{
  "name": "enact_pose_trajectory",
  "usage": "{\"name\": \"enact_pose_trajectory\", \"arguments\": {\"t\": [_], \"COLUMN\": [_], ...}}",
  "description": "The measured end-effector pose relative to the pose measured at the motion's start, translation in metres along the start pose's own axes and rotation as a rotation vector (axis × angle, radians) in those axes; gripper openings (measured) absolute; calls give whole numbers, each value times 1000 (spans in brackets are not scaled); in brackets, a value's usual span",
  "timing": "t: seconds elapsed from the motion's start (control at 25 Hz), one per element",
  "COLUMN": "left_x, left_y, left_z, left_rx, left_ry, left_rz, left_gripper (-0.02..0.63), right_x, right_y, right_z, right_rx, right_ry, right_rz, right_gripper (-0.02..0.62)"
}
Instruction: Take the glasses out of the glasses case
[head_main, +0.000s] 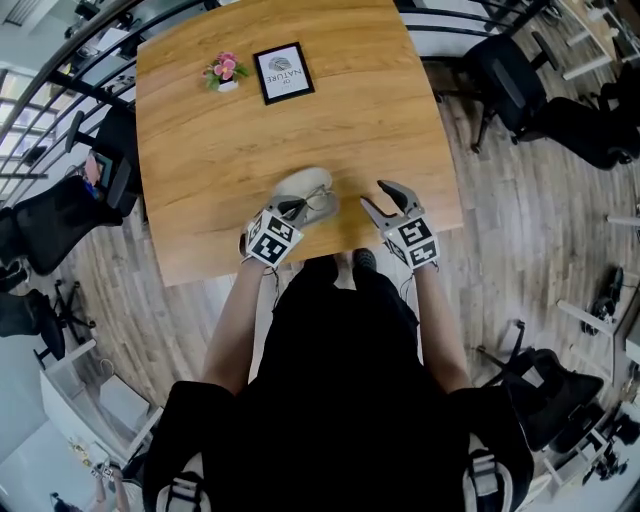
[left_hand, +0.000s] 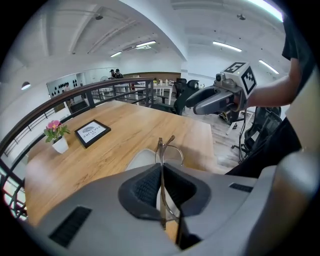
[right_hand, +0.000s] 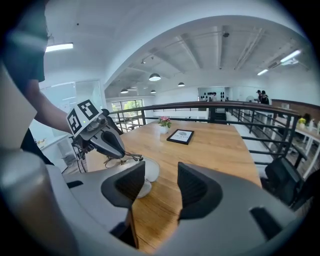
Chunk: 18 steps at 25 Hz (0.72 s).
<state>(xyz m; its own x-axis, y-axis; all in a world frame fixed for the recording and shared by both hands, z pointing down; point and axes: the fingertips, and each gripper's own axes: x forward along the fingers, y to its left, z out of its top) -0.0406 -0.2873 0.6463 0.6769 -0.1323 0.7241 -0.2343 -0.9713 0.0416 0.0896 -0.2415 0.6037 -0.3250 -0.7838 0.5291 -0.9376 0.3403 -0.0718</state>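
Glasses (head_main: 318, 206) (left_hand: 161, 146) (right_hand: 123, 159): thin metal frame, pinched edge-on in my left gripper, held just above the near left part of the glasses case. I cannot tell whether the frame touches the case's rim.

Glasses case (head_main: 305, 184) (left_hand: 139, 161) (right_hand: 150, 170): cream oval shell lying on the wooden table (head_main: 300, 125). I take it as my landmark for everything below.

Left gripper (head_main: 296, 208) (left_hand: 161, 169) (right_hand: 122, 152): jaws pressed together on the glasses. One bar of the frame runs straight up between the pads and a lens ring sticks out past the tips, over the case. It points down at a slant from the case's near left side.

Right gripper (head_main: 383, 199) (left_hand: 193, 105) (right_hand: 161, 183): jaws apart with nothing between them, only bare table showing through the gap. It hangs just to the right of the case and does not touch it.

Picture frame (head_main: 283, 72) (left_hand: 92, 133) (right_hand: 180, 136): black-edged with a white print, lying flat well beyond the case toward the table's far side.

Flower pot (head_main: 226, 72) (left_hand: 57, 138) (right_hand: 163, 122): small white pot with pink blooms, just left of the picture frame and equally far beyond the case.

Person: I see dark clothing and bare forearms on the near side of the case, one arm behind each gripper.
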Motion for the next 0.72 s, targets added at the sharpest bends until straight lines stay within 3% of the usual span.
{"name": "enact_pose_trajectory", "arguments": {"t": [0.72], "left_x": [-33], "left_y": [-25], "left_z": [27], "left_rx": [-17], "left_ry": [-3], "left_rz": [182], "left_gripper": [32], "right_x": [-35], "right_y": [-18], "right_z": [10], "right_rx": [-89], "right_ry": [-78], "right_rz": [85], "right_gripper": [209]}}
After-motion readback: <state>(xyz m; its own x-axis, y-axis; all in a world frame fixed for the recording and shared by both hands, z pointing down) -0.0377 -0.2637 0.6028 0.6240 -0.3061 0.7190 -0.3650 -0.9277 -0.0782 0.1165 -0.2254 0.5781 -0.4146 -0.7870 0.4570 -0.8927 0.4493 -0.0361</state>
